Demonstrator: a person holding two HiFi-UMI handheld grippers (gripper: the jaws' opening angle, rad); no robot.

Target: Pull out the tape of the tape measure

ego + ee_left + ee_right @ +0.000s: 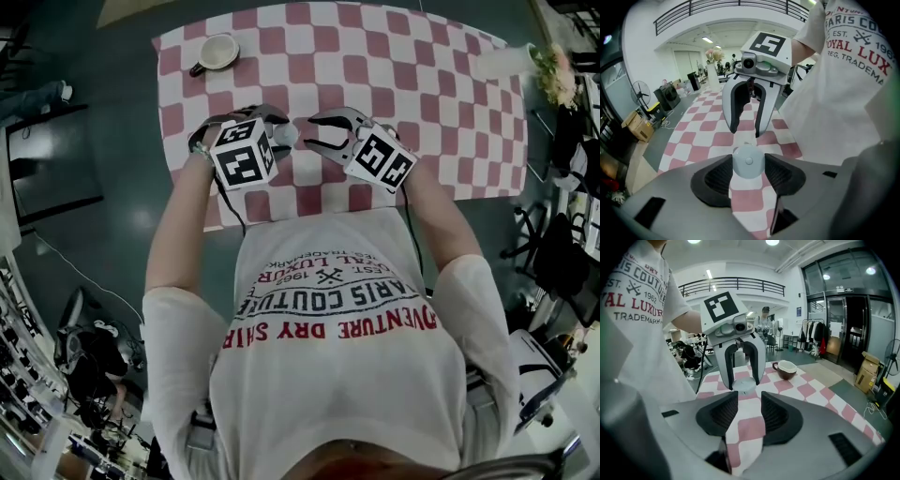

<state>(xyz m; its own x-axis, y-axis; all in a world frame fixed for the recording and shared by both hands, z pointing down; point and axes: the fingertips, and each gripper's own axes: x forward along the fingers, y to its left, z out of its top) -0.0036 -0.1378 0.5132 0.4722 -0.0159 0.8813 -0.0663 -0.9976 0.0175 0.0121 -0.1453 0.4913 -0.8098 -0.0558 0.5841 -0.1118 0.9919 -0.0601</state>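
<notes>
In the head view, a checked tablecloth [450,112] is seen from above. Over its near edge the left gripper [279,129] and the right gripper [311,133] are held tip to tip, with a small pale round tape measure [287,135] at the left one's tips. A cup [216,52] is set well beyond the left gripper, and a vase of flowers [525,61] lies far out past the right one. How the jaws stand cannot be judged here, since both are partly covered by the marker cubes. In the left gripper view the grip is made plain: the left gripper [749,164] is closed on the tape measure [748,161], which is pinched at both sides by the dark pads and held wide. Just ahead of it the right gripper [746,131] is pointed down with its jaws parted. Whether any tape has been drawn out cannot be made out. The flowers [714,56] are seen far behind, and the cup is not shown. In the right gripper view the right gripper [749,401] is seen with its jaws apart at a moderate gap, and only the checked cloth is seen between them. Directly ahead, the left gripper [743,383] is shown from the front with the tape measure [744,385] at its tips, partly cut off by the right gripper's own body. The cup [786,369] is seen beyond, to the right.
</notes>
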